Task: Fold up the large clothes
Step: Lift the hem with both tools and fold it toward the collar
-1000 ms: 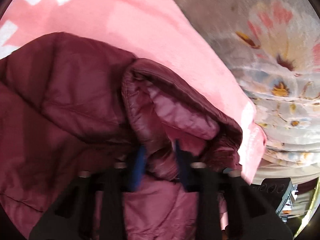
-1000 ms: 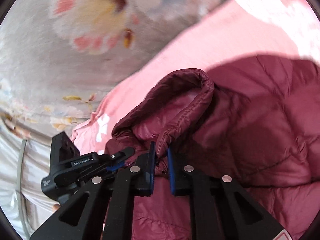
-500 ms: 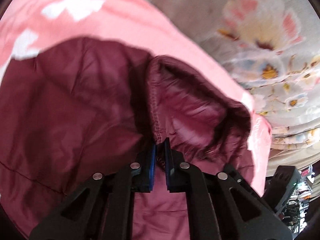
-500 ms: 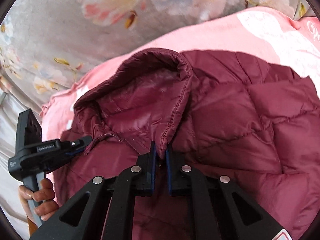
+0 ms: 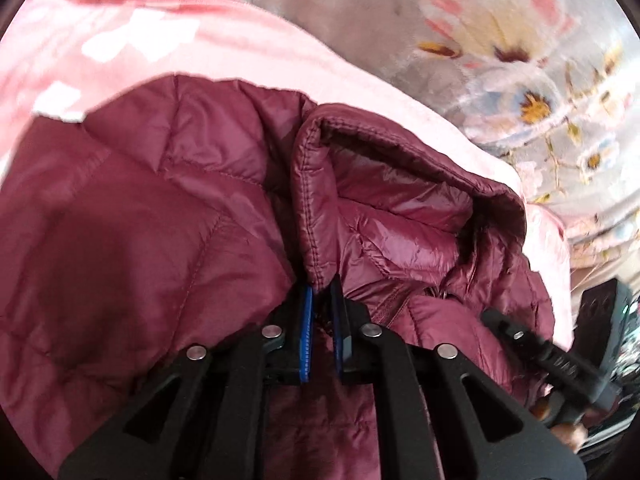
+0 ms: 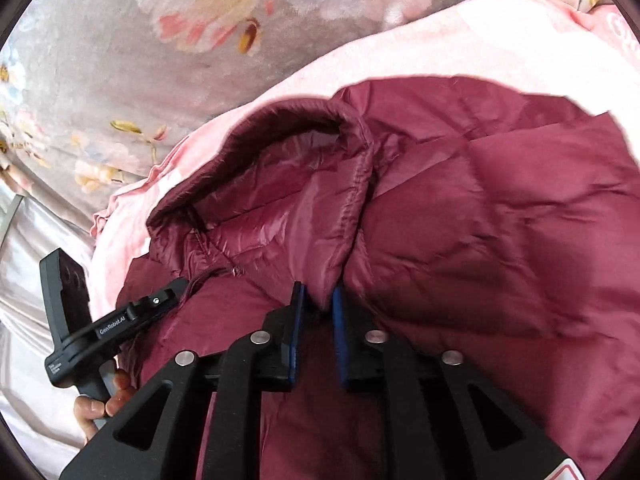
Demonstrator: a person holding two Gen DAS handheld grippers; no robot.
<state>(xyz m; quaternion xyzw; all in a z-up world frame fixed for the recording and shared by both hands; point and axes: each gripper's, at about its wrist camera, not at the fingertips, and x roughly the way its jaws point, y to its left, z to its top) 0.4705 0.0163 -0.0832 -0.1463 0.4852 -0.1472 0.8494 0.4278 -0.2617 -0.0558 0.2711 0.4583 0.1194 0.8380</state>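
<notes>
In the left wrist view, our left gripper [image 5: 322,300] has its blue pads nearly together, with the stitched rim of the hood [image 5: 396,200] caught between them; the jaws have just been opening a little, yet the fabric edge sits in the narrow gap and appears pinched. In the right wrist view, our right gripper [image 6: 318,300] holds the opposite rim of the same hood in much the same way, its jaws having just been opening slightly, and the gap there looks a touch wider, so we can't be fully sure the pads press firmly on the cloth. Between the two grips the hood gapes open toward us, showing its shiny inner lining. The maroon puffer jacket [image 6: 480,240] spreads out from the hood, its quilted body lying on a pink blanket [image 5: 120,40] with white shapes printed on it. Beyond the blanket lies a grey floral bedspread [image 6: 100,60] with pink and cream blossoms. At the lower left of the right wrist view we see the left gripper's black handle with a hand [image 6: 100,404] around it, just beside the jacket's edge.
</notes>
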